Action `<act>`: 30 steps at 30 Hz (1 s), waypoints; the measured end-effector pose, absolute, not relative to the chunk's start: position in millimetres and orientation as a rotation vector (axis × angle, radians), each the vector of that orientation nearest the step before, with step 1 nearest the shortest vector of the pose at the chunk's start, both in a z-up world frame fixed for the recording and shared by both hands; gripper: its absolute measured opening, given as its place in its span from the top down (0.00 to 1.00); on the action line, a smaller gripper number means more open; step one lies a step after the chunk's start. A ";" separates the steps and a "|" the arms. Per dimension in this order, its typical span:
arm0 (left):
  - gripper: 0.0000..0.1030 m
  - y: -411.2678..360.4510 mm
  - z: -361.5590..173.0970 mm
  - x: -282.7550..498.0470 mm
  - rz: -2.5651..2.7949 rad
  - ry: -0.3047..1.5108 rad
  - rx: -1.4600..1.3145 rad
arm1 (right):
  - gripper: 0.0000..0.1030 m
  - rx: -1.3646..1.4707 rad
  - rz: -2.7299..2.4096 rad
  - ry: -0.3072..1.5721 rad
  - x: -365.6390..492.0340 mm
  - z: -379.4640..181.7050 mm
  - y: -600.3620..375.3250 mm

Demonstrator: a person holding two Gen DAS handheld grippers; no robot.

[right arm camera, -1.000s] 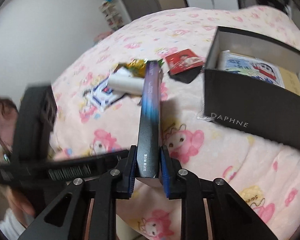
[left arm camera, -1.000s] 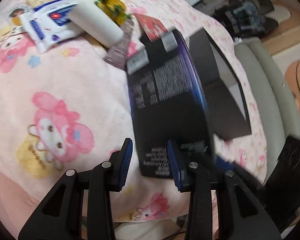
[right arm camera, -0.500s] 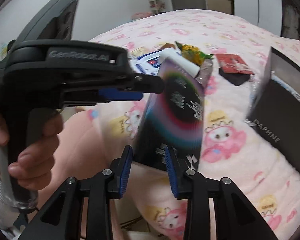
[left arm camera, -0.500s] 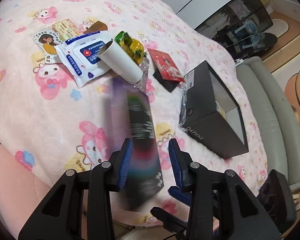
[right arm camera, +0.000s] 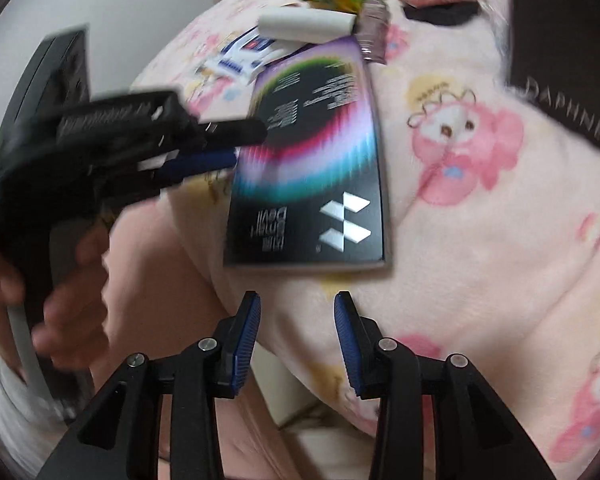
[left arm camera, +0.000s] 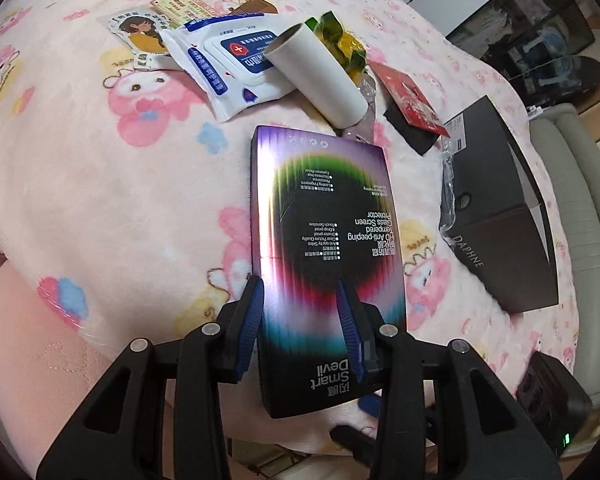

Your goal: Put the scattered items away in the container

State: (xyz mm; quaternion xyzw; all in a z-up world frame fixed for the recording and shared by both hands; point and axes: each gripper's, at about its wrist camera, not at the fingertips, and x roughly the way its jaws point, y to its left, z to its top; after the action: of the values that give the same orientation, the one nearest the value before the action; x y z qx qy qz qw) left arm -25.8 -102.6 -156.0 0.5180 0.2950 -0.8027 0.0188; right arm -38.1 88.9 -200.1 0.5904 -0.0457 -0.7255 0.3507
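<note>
A flat screen-protector box (left arm camera: 324,248) with rainbow print lies face up on the pink blanket (left arm camera: 80,184). My left gripper (left arm camera: 302,300) is open, its fingers over the box's near part without squeezing it. In the right wrist view the same box (right arm camera: 316,160) lies ahead of my right gripper (right arm camera: 296,316), which is open and empty just short of its near edge. The left gripper (right arm camera: 204,156) reaches in from the left at the box's side. The black Daphne container box (left arm camera: 496,216) stands open to the right.
Beyond the box lie a white roll (left arm camera: 316,72), a wipes pack (left arm camera: 224,60), a yellow-green snack wrapper (left arm camera: 340,40), a red card (left arm camera: 412,100), a silver sachet (right arm camera: 374,32) and stickers (left arm camera: 140,32). A grey sofa arm (left arm camera: 580,208) is at the right.
My right gripper let go of the screen-protector box, which turned from upright to lying flat on the blanket. The right gripper drew back; the left gripper came over the box.
</note>
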 end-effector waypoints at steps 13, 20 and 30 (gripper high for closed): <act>0.64 -105.0 -144.2 -56.3 -2.611 0.822 1.569 | 0.66 1.480 -2.075 -0.235 -88.1 -171.2 116.7; 0.64 -142.5 -147.5 -112.6 -2.599 0.648 1.479 | 0.66 1.572 -1.957 -0.206 -59.2 -199.1 96.2; 0.64 -150.3 -158.2 -136.9 -2.629 0.514 1.587 | 0.66 1.565 -1.970 -0.188 -70.9 -199.5 89.3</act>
State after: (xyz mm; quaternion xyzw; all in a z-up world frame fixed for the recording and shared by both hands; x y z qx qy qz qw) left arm -136.9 -150.3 -158.2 0.5097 0.1651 -0.8442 0.0139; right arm -70.9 89.3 -199.6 0.5907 -0.0711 -0.7438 0.3045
